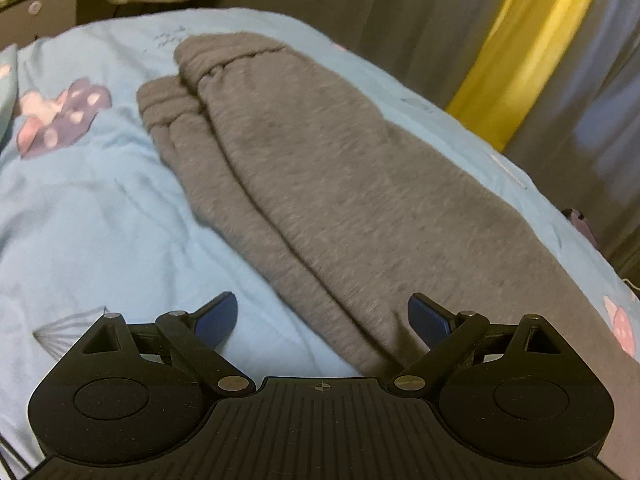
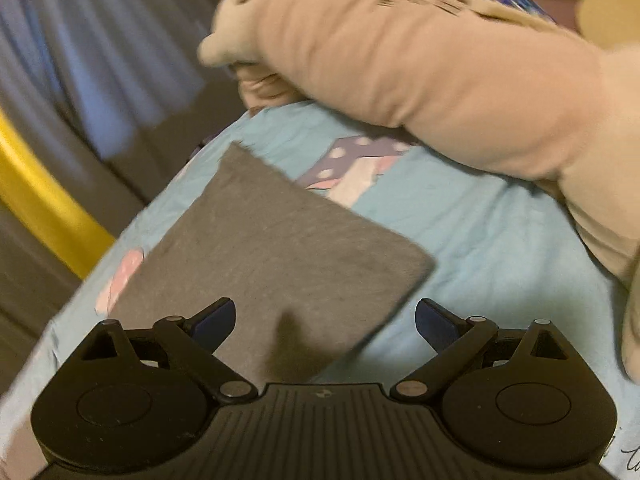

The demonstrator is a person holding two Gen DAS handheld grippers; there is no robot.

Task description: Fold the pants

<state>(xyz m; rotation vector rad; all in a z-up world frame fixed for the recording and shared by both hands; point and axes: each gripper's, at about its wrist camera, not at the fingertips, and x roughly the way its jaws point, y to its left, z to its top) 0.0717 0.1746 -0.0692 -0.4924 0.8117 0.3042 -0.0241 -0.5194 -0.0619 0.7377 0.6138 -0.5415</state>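
Both our left gripper (image 1: 322, 320) and right gripper (image 2: 325, 322) gape empty just above the grey pants (image 1: 320, 184), whose long axis runs straight ahead from the left.

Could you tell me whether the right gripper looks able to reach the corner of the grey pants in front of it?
Probably yes: the right gripper is open, and nothing lies between it and the grey pants.

— What lies behind the bed?
— Grey curtains (image 1: 420, 4) with 1 yellow stripe (image 1: 524, 40), dimly lit.
— And on top?
— A light blue sheet (image 1: 80, 200) with pink and purple prints.
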